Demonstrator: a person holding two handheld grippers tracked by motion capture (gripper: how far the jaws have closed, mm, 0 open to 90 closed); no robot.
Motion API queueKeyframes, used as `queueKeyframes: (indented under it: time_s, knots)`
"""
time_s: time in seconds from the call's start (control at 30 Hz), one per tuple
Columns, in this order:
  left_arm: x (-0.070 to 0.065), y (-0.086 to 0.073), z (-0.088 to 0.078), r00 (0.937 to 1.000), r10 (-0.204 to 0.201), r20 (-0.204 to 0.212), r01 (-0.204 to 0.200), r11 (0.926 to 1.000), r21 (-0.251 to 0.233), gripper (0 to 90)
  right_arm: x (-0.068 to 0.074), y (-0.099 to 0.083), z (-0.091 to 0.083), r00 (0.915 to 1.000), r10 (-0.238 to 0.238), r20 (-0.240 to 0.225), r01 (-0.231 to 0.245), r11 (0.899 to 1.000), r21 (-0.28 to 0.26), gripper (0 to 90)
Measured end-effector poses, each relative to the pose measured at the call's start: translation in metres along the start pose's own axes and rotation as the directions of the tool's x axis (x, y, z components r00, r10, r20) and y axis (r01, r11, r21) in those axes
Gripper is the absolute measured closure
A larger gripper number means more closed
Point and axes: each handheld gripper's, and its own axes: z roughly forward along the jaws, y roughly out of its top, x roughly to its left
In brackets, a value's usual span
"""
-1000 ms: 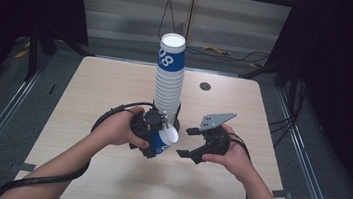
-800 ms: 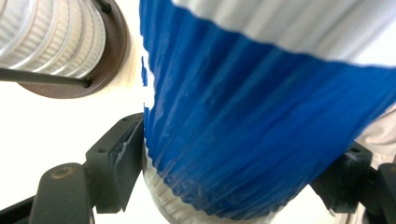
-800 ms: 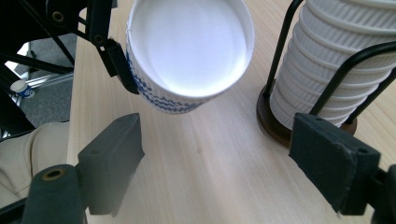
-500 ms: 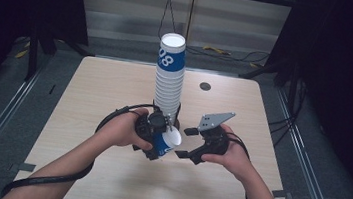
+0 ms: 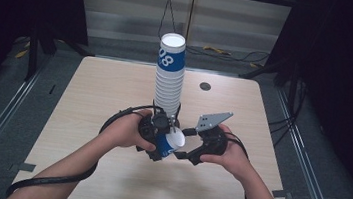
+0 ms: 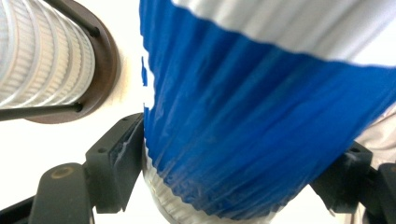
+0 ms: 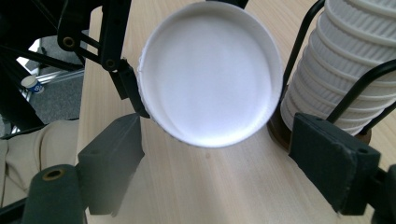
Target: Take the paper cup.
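Left gripper (image 5: 159,140) pinches the blue cup (image 5: 169,143) sideways, mouth toward the right gripper (image 5: 189,156) (jaws spread, empty), likely presenting it for handover.

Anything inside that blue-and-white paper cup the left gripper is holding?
From the right gripper view, the blue-and-white paper cup looks empty: plain white walls and bottom. Its outer base is hidden between the left gripper jaws.

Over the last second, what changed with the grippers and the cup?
Little changed: the left gripper stays shut on the blue cup, which edged slightly toward the right gripper, whose jaws remain open. The cup stack and table are unchanged.
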Motion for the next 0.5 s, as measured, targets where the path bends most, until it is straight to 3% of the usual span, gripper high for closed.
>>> queueKeyframes:
  time_s: [0.5]
  knots:
    - [-0.0024, 0.0038, 0.0029, 0.9999, 0.014, 0.003, -0.014, 0.9999, 0.001, 21.0, 0.0018, 0.0029, 0.004, 0.9999, -0.012, -0.012, 0.012, 1.0, 0.012, 16.9]
